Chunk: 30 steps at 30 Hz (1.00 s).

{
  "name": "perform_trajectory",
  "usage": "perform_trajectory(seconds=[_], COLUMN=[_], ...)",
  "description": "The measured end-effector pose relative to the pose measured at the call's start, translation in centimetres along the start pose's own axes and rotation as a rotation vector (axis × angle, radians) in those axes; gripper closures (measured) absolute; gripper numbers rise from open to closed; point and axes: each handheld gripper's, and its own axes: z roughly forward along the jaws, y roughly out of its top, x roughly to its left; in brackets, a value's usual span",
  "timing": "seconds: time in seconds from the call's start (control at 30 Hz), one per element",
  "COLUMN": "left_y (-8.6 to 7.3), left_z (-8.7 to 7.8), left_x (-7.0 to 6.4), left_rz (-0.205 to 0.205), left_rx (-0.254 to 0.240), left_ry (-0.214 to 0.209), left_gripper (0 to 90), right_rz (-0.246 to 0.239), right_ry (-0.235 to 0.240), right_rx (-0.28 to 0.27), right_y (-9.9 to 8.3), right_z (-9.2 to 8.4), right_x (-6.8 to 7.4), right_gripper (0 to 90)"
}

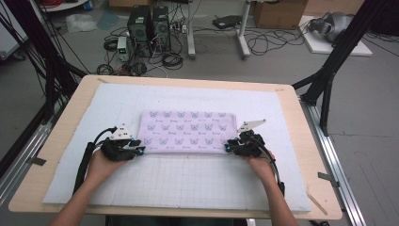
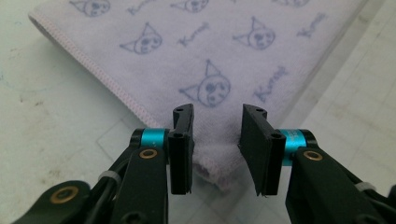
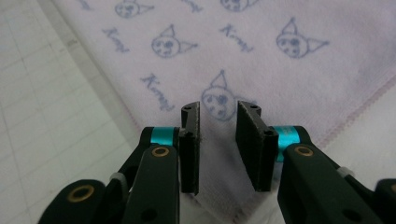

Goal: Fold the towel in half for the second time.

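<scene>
Folded lilac towel lies flat on the white grid mat, about mid-desk and a little toward the far edge, long side running left to right. My left gripper is at the towel's near-left corner, my right gripper at its near-right corner, both low over the mat. In the left gripper view the fingers stand partly apart with the towel corner lying between them; the pads do not look pressed on the cloth yet. Same on the other side: in the right gripper view the fingers are at a narrow-to-middling gap, the corner of the towel running down between them, nothing clamped that I can see. Judgement: the step in hand is pinching both near corners, likely to lift and fold the near edge over toward the far edge. To do it well, I should get one finger under every layer at each corner, not just the top ply, since the hem looks stacked. Close both sides together and bite well in from the stitched edge so the cloth won't slip out. Keep both hands level when raising, or the fold will skew. Risk: dragging the whole towel across the mat instead of lifting.
</scene>
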Motion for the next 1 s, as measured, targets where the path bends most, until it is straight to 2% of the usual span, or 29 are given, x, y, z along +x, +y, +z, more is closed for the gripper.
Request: perform_trajectory(seconds=[0.07,0.13,0.17,0.23,0.27,0.37,0.5,0.67,0.8,1.0], left_y=[-0.1,-0.2,-0.3,-0.3,-0.3,-0.4,-0.6,-0.7,-0.7,-0.9], left_z=[0.1,0.0,0.0,-0.2,-0.3,-1.0,-2.2,-3.1,-3.6,-4.2], left_x=[-0.1,0.0,0.0,0.0,0.1,0.4,0.6,0.7,0.3,-0.6], left_rz=[0.014,0.007,-0.002,-0.011,-0.013,-0.051,-0.091,-0.145,-0.143,-0.123], left_rx=[0.000,-0.006,-0.011,-0.016,-0.023,-0.056,-0.105,-0.141,-0.153,-0.146], left_ry=[0.008,0.008,0.008,0.009,0.003,-0.002,0.004,0.019,0.030,0.035], left_gripper=[69.4,69.5,69.3,68.0,66.7,63.9,58.4,47.3,41.0,34.1], right_rz=[0.001,0.010,-0.002,-0.022,-0.014,-0.016,-0.013,-0.028,-0.031,-0.040], right_ry=[-0.004,-0.005,-0.011,-0.028,-0.021,-0.019,-0.015,-0.044,-0.068,-0.095], right_rx=[-0.021,-0.020,-0.016,-0.033,-0.044,-0.072,-0.135,-0.163,-0.169,-0.187], right_y=[-0.5,-0.6,-0.5,-0.7,-0.9,-1.1,-1.1,-0.9,-0.8,-0.9], right_z=[0.0,-0.1,-0.2,-0.2,-0.3,-0.8,-1.9,-2.5,-2.6,-3.2], right_x=[0.1,0.3,0.4,0.8,0.9,1.1,1.7,2.7,3.3,4.1], right_gripper=[70.4,69.7,69.2,67.4,65.3,60.3,53.8,42.9,30.5,19.9])
